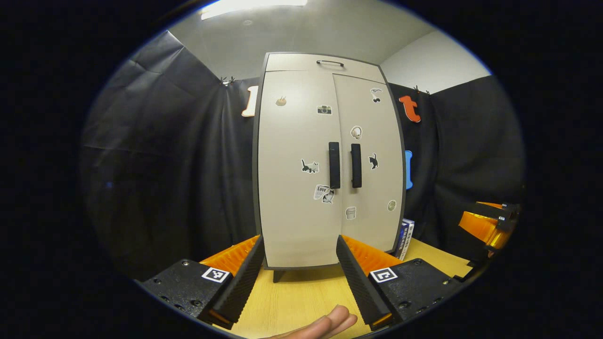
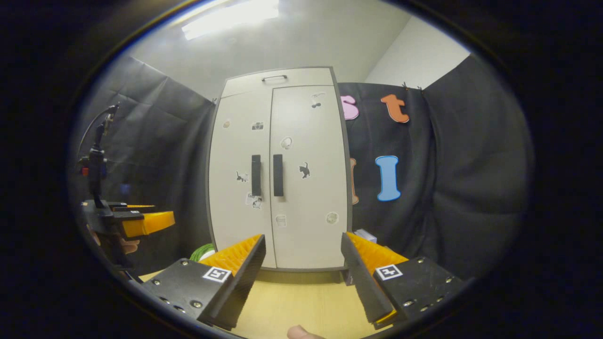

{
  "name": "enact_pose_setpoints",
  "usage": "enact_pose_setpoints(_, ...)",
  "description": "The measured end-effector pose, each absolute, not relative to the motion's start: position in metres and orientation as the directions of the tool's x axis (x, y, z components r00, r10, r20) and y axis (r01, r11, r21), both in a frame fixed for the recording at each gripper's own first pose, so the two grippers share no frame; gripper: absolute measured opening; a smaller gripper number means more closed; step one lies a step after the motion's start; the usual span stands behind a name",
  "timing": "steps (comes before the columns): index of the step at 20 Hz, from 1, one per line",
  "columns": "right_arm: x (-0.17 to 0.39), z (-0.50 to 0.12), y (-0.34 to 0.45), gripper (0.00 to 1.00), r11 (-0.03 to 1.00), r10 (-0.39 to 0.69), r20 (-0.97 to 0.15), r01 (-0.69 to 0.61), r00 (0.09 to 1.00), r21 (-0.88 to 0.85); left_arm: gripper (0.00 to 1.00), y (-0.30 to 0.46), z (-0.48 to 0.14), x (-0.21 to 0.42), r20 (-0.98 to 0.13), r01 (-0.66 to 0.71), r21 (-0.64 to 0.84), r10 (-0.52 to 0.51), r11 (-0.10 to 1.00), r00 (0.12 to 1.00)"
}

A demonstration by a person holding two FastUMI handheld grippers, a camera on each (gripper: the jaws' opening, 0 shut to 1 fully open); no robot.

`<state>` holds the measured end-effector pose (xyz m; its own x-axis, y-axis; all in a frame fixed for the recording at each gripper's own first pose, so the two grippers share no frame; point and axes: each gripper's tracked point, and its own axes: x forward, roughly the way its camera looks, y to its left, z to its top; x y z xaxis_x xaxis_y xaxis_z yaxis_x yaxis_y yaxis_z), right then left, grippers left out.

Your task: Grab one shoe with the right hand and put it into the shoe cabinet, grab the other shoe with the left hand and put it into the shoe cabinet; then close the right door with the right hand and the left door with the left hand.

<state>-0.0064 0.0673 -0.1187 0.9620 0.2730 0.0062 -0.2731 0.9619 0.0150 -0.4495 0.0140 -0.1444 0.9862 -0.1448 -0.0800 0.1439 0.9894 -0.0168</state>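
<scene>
The beige shoe cabinet (image 1: 301, 188) stands upright on the wooden table, both doors shut flat, its two dark handles (image 1: 345, 165) side by side at the middle seam. My left gripper (image 1: 299, 275) is open in front of the cabinet's lower edge, with nothing between its fingers. In the right gripper view the same cabinet (image 2: 282, 188) has both doors shut, and my right gripper (image 2: 301, 275) is open and empty before its base. The right gripper (image 1: 473, 220) also appears at the far right of the left gripper view. The left gripper (image 2: 160, 213) hangs at the left of the right gripper view.
A small box (image 1: 405, 238) stands against the cabinet's right side. A green item (image 2: 202, 252) lies by its left foot. A stand with a cable (image 2: 96, 160) rises at the left. A person's fingers (image 1: 325, 325) show at the bottom edge over the wooden table (image 1: 301, 296).
</scene>
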Motion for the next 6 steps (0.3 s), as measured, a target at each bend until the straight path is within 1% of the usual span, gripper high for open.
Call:
enact_pose_setpoints(3,-0.013,-0.118,0.067,0.96,0.953,0.301,0.023,-0.301,0.953,0.026,0.93,0.015,-0.149,-0.456,-0.082,0.135,-0.036,-0.138,0.990,0.987)
enact_pose_setpoints(4,-0.015,-0.119,0.065,0.94,0.951,0.306,0.027,-0.307,0.952,0.028,0.93,0.014,-0.152,-0.457,-0.087,0.135,-0.047,-0.139,0.990,0.986)
enact_pose_setpoints(5,-0.017,-0.119,0.061,0.96,0.952,0.304,0.029,-0.305,0.952,0.032,0.90,0.013,-0.154,-0.459,-0.093,0.138,-0.054,-0.142,0.989,0.985)
enact_pose_setpoints(6,-0.018,-0.121,0.057,0.96,0.953,0.298,0.032,-0.299,0.954,0.039,0.93,0.011,-0.157,-0.461,-0.096,0.142,-0.054,-0.147,0.988,0.985)
